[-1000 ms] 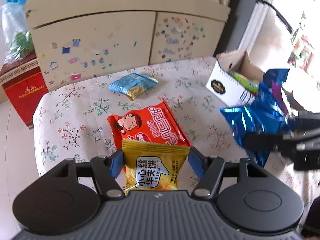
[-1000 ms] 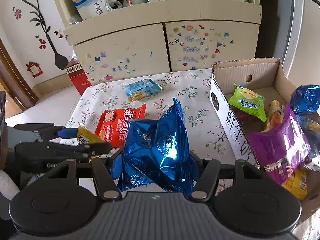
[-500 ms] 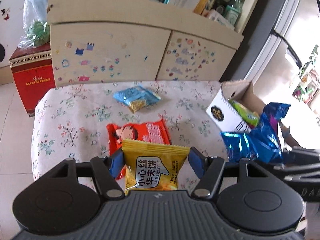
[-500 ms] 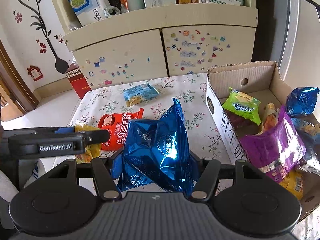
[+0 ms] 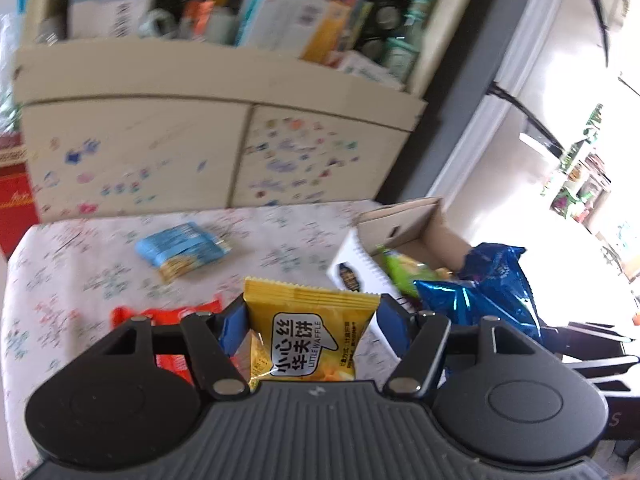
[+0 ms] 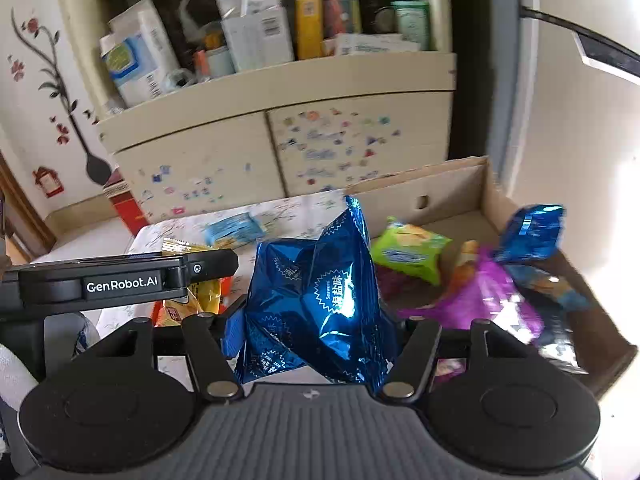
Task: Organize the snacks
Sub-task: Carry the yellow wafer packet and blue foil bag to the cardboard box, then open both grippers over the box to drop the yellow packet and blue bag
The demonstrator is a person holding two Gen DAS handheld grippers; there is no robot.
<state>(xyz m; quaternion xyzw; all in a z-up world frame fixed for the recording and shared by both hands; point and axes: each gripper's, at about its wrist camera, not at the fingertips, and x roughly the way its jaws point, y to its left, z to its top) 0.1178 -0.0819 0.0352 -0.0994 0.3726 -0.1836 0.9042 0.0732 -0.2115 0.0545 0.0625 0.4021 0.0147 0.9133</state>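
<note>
My left gripper (image 5: 310, 320) is shut on a yellow waffle packet (image 5: 308, 336) and holds it above the table, near the near-left corner of the cardboard box (image 5: 424, 216). My right gripper (image 6: 314, 328) is shut on a shiny blue seaweed bag (image 6: 320, 300), held up beside the box (image 6: 452, 184). That bag also shows in the left wrist view (image 5: 492, 292). A red snack pack (image 5: 168, 316) and a light blue snack pack (image 5: 180, 248) lie on the floral tablecloth (image 5: 80, 264). The left gripper and its yellow packet (image 6: 200, 296) show at the left of the right wrist view.
The box holds a green packet (image 6: 408, 252), a purple bag (image 6: 492, 300), a blue bag (image 6: 532, 232) and other snacks. A sticker-covered cabinet (image 5: 160, 152) with a cluttered shelf stands behind the table. A red box (image 5: 16, 196) sits on the floor at the left.
Both grippers have risen and moved right toward the box, each still holding its snack. The red pack now lies lower and left in the left wrist view.
</note>
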